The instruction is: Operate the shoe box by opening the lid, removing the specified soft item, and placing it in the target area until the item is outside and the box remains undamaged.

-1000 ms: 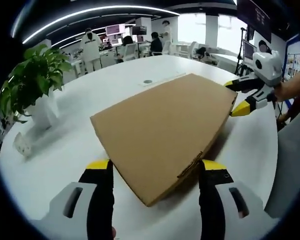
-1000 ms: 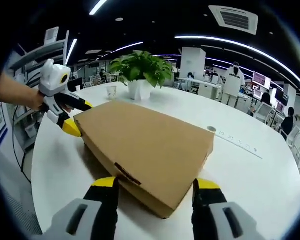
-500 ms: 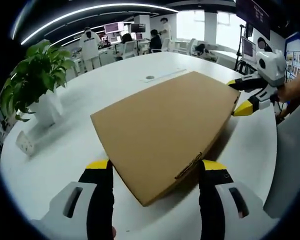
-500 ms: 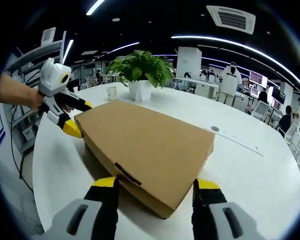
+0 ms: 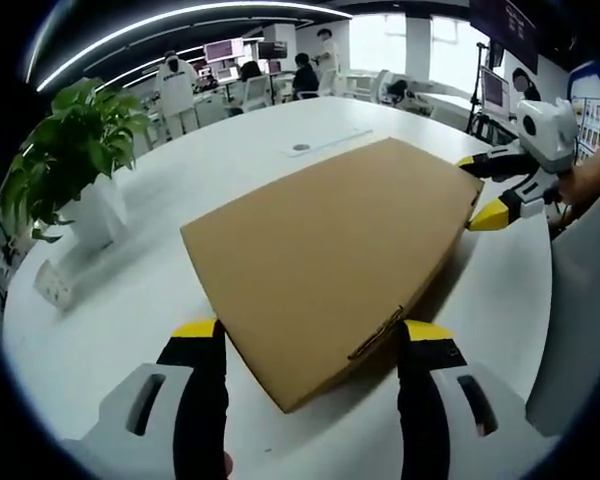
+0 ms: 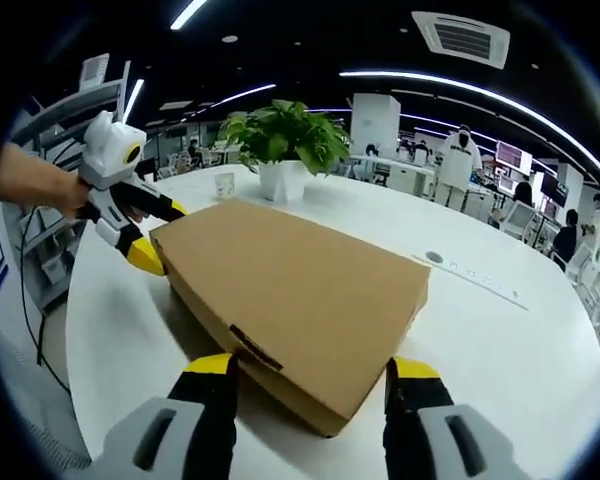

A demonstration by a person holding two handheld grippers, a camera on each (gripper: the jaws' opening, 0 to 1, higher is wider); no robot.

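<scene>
A flat brown cardboard shoe box [image 5: 325, 255] lies closed on the white round table [image 5: 180, 190]. My left gripper [image 5: 315, 345] stands open, its yellow-tipped jaws on either side of the box's near corner. The right gripper [image 5: 485, 190] appears at the far right of the left gripper view, jaws open around the opposite corner. In the right gripper view the same box [image 6: 295, 295] fills the middle, my right gripper [image 6: 310, 375] is open astride its near corner, and the left gripper [image 6: 145, 235] sits open at the far left corner. What is inside the box is hidden.
A potted green plant [image 5: 75, 160] in a white pot stands on the table beyond the box, also seen as the plant [image 6: 280, 145]. A small paper cup [image 6: 223, 184] is beside it. People and desks fill the office behind. A cable port [image 6: 433, 257] is set in the table.
</scene>
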